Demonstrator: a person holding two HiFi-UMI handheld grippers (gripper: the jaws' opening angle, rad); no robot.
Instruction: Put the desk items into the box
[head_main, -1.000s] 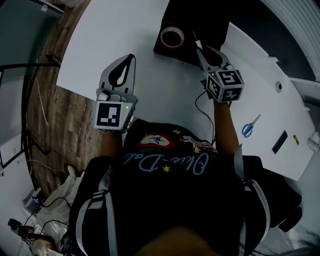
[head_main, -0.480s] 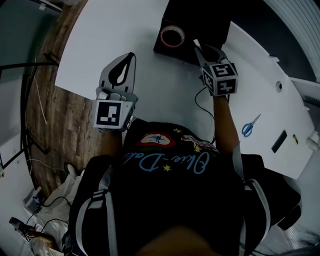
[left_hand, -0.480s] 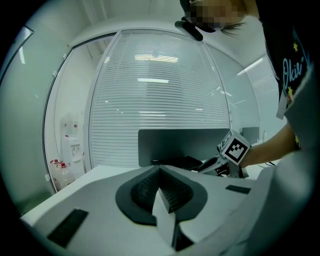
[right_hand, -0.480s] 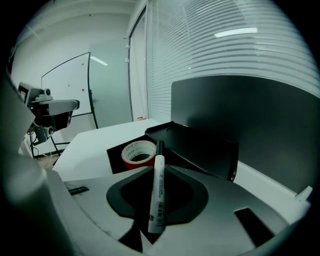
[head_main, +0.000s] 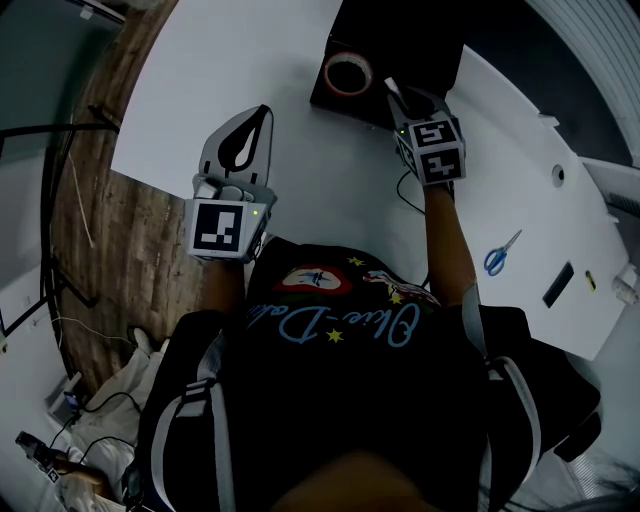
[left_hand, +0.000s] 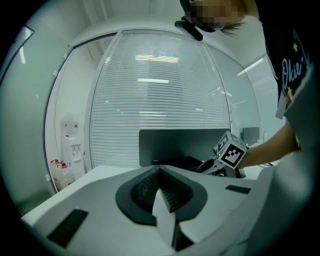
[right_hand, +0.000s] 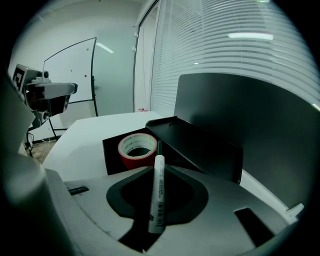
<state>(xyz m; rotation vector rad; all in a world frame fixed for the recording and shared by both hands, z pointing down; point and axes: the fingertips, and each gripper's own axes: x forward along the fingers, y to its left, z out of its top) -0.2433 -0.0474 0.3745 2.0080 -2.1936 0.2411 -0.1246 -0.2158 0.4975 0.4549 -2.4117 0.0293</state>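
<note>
The right gripper (head_main: 398, 95) is brought lower and nearer the box (head_main: 405, 40) at its 12 o'clock, a marker (right_hand: 158, 195) pinched in its jaws. Tape (head_main: 347, 72) is seen inside at 10 o'clock. The left gripper (head_main: 262, 118) is pressed together, empty.

The surface (head_main: 250, 90) is smooth matt white; the floor (head_main: 130, 240) is brown wood grain. The box (head_main: 400, 40) looks matt black, and the tape roll (head_main: 347, 72) is glossy red over a pale paper-like core. The marker pen (right_hand: 158, 192) is smooth white plastic, while the left hand-held gripper (left_hand: 159, 168) and the right hand-held gripper (right_hand: 161, 170) are matt grey plastic with dark ribbed pads (left_hand: 172, 192).
</note>
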